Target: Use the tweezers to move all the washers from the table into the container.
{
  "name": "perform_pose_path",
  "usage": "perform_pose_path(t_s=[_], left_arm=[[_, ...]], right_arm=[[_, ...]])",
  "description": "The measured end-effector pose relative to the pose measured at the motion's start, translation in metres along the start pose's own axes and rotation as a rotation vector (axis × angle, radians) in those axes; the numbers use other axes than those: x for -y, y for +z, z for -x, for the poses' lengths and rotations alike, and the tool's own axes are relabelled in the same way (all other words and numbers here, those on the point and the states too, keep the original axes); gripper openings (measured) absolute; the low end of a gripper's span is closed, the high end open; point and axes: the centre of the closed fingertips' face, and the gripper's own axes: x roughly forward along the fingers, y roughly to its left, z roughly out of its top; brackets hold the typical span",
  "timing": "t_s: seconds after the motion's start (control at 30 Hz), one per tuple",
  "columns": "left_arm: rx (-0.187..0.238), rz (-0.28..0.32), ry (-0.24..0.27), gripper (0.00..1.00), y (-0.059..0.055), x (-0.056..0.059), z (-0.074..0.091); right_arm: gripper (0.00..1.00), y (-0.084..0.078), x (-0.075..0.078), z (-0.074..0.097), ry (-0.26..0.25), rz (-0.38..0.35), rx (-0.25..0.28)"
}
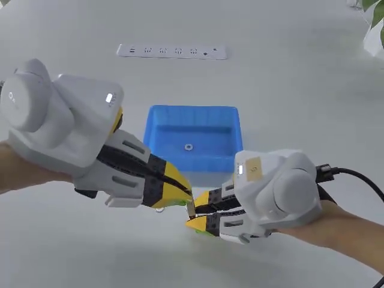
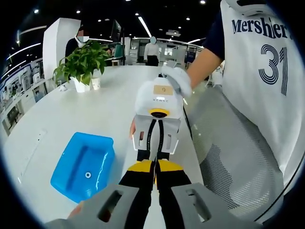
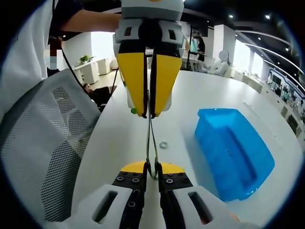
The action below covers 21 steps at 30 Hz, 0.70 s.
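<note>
Blue container (image 1: pixel 192 163): stored washer (image 1: pixel 189 146) inside, loose washer (image 3: pixel 163 144) on the table (image 1: pixel 288 78) just beside it. Tweezers (image 3: pixel 149 138) are pinched by both the left gripper (image 1: pixel 187 201) and the right gripper (image 1: pixel 193 217), jaws closed, near the container's front wall. Step, as judged: regripping the tool. Next: one gripper releases, tips go to the loose washer. Open table all round the container.

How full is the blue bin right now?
Nearly empty: one washer lies on the bin floor; a second washer sits outside on the table.
</note>
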Motion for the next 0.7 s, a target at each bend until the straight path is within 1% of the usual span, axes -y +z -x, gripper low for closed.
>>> perform_pose_path(t_s=[0.13,0.2,0.33,0.53,0.7], left_arm=[[0.0,-0.023,0.011,0.05,0.005,-0.001,0.004],[0.0,-0.018,0.011,0.05,0.008,-0.002,0.007],[0.002,-0.027,0.02,0.05,0.012,-0.004,0.012],[0.011,-0.06,0.03,0.05,0.023,-0.005,0.022],[0.021,-0.089,0.039,0.05,0.034,-0.01,0.03]], right_arm=[[0.1,0.007,0.003,0.003,-0.011,-0.001,0.015],[0.1,0.01,0.004,0.004,-0.017,0.003,0.02],[0.1,0.016,0.007,0.007,-0.027,0.005,0.026],[0.1,0.029,0.011,0.014,-0.043,0.03,0.032],[0.1,0.039,0.018,0.022,-0.061,0.045,0.038]])
